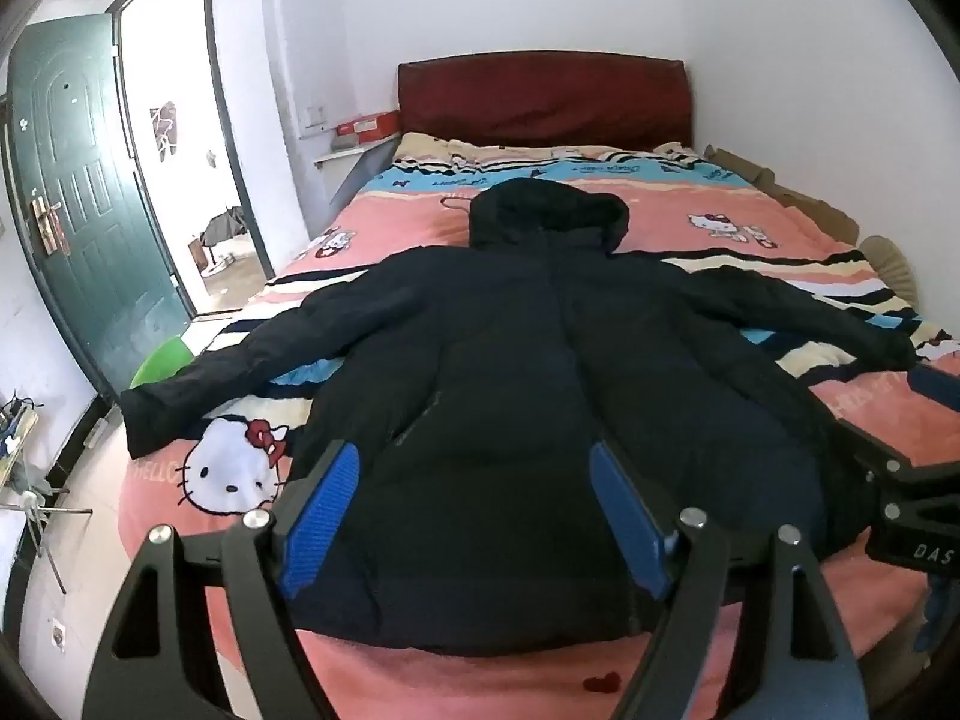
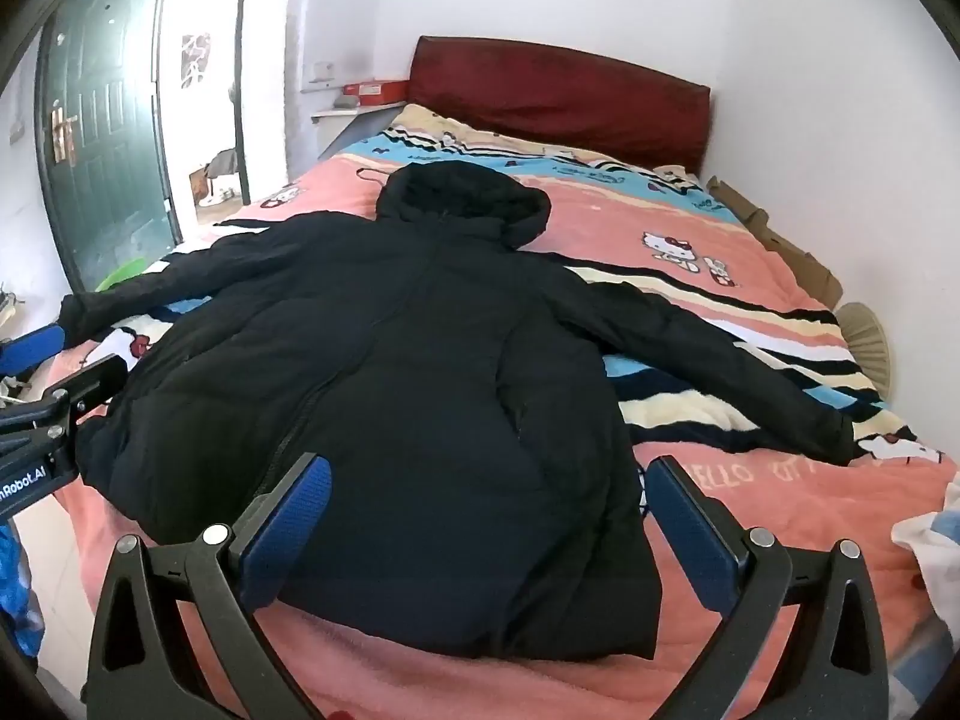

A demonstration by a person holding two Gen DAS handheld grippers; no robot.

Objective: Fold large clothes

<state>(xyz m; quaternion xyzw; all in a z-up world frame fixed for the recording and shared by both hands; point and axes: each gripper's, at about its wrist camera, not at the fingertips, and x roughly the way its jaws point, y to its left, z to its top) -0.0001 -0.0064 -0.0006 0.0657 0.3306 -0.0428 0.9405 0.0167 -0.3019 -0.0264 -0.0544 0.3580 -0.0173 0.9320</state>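
A large black hooded puffer jacket (image 1: 516,360) (image 2: 408,360) lies flat on the bed, hood toward the headboard, both sleeves spread out to the sides. My left gripper (image 1: 474,480) hovers open above the jacket's lower left part, nothing between its blue pads. My right gripper (image 2: 489,492) hovers open above the lower right part near the hem, also holding nothing. Each gripper shows at the edge of the other's view: the right gripper (image 1: 924,420) and the left gripper (image 2: 36,372).
The bed (image 1: 750,204) has a pink striped cartoon-cat blanket and a dark red headboard (image 1: 540,96). A wall runs along its right side, with cardboard (image 2: 780,246) in the gap. A green door (image 1: 84,192) stands open at left. White cloth (image 2: 930,546) lies at the bed's right front.
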